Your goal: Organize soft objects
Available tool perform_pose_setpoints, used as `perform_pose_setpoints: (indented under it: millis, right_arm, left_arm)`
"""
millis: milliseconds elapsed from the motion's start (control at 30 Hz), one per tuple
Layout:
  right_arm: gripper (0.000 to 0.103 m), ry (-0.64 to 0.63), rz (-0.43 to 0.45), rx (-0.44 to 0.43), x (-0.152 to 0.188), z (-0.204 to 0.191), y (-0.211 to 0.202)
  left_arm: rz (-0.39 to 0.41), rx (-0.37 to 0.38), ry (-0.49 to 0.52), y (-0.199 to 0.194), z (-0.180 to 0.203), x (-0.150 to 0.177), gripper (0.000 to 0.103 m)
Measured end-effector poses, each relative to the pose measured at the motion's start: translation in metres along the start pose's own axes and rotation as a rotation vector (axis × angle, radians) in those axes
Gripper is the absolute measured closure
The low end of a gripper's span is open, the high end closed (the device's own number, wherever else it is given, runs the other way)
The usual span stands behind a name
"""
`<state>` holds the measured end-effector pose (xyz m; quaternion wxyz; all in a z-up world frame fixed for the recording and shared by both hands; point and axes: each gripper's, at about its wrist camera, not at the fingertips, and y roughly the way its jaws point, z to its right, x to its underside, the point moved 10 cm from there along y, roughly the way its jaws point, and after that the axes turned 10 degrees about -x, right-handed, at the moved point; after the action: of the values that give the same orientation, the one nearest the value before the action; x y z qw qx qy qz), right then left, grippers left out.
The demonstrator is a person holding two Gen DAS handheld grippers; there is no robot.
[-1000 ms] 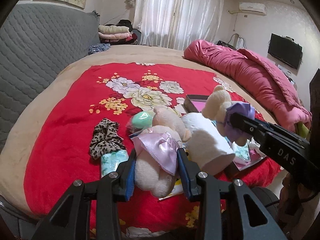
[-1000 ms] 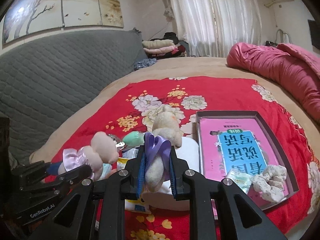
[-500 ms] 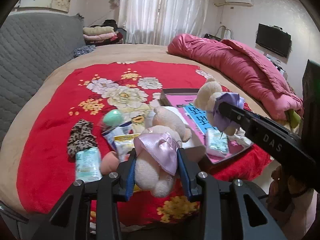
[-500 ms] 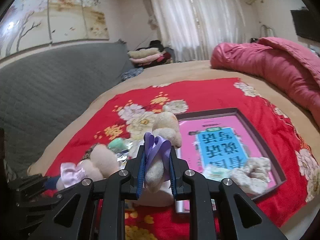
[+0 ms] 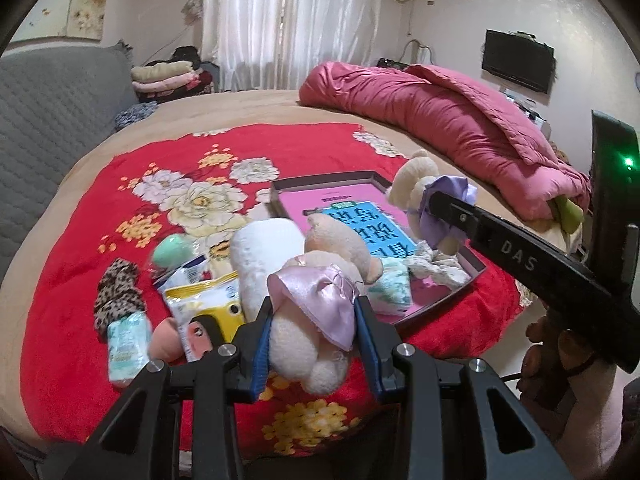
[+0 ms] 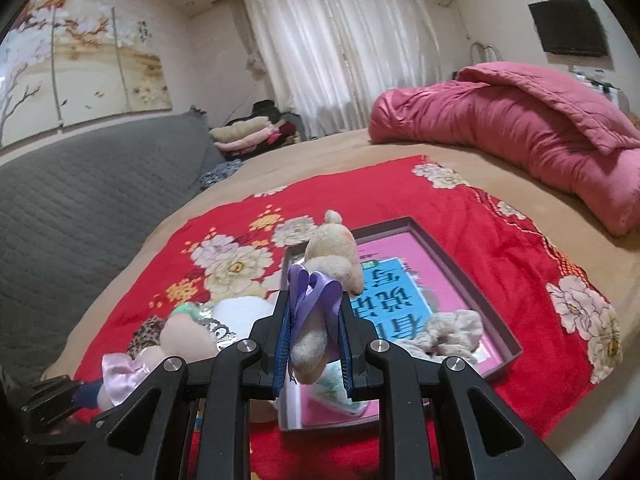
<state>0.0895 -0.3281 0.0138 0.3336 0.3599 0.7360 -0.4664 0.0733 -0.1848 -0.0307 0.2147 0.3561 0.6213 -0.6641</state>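
Both toys are off the bed and in carry. The left tool pinches a cream plush bear with a pink bow, its blue pads pressed into the body, while the right tool is clamped on a second bear wearing a purple bow. That one hangs over the dark tray, which lies at about two o'clock in the left view on the red floral blanket. The step in hand looks like transport toward the tray. Next, each bear needs lowering onto a free patch beside the pink book and the pale scrunchie — then release.
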Motion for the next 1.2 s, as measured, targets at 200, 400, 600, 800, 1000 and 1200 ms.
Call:
perform_pose_setpoints:
  millis: [200, 400, 600, 800, 1000, 1200]
  right_arm:
    - [0.082, -0.002, 0.02, 0.043, -0.004, 0.015, -0.005]
    - [0.082, -0.012, 0.052, 0.072, -0.009, 0.024, -0.01]
    - [0.082, -0.004, 0.058, 0.083, -0.009, 0.034, -0.009]
    - [0.082, 0.022, 0.062, 0.089, -0.008, 0.045, -0.009]
    - [0.081, 0.031, 0.054, 0.087, -0.006, 0.05, -0.006]
    - [0.081, 0.054, 0.051, 0.105, -0.003, 0.063, -0.004]
  left_arm:
    - [0.001, 0.017, 0.018, 0.006, 0.015, -0.008, 0.065]
    - [0.001, 0.019, 0.016, 0.015, 0.017, -0.021, 0.065]
    - [-0.026, 0.026, 0.017, 0.03, 0.027, -0.032, 0.065]
    - [-0.069, 0.034, 0.022, 0.053, 0.043, -0.036, 0.065]
    - [-0.092, 0.001, 0.048, 0.077, 0.056, -0.039, 0.065]
    - [-0.13, -0.026, 0.046, 0.103, 0.064, -0.04, 0.065]
